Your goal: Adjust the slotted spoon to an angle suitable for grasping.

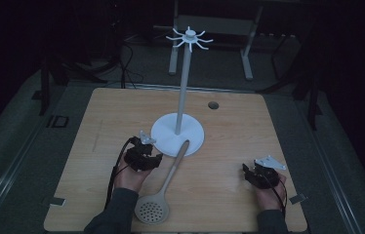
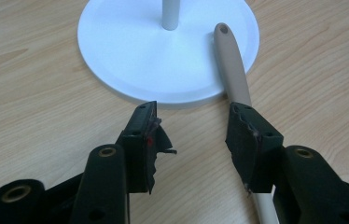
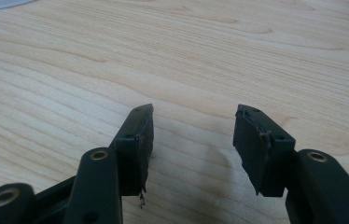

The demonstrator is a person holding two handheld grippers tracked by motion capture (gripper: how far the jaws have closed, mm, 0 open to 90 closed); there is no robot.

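On wooden table, slotted spoon against white stand, left gripper and right gripper fingers spread, empty

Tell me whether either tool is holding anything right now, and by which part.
Nothing is held. The left tool is open beside the spoon, whose handle passes under one jaw. The right tool is open over bare table.

skimmer handle tip rests on stand base, mid-table.

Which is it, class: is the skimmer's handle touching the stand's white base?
Touching. In the left gripper view the skimmer's handle lies across the rim of the white base, tip resting on it.
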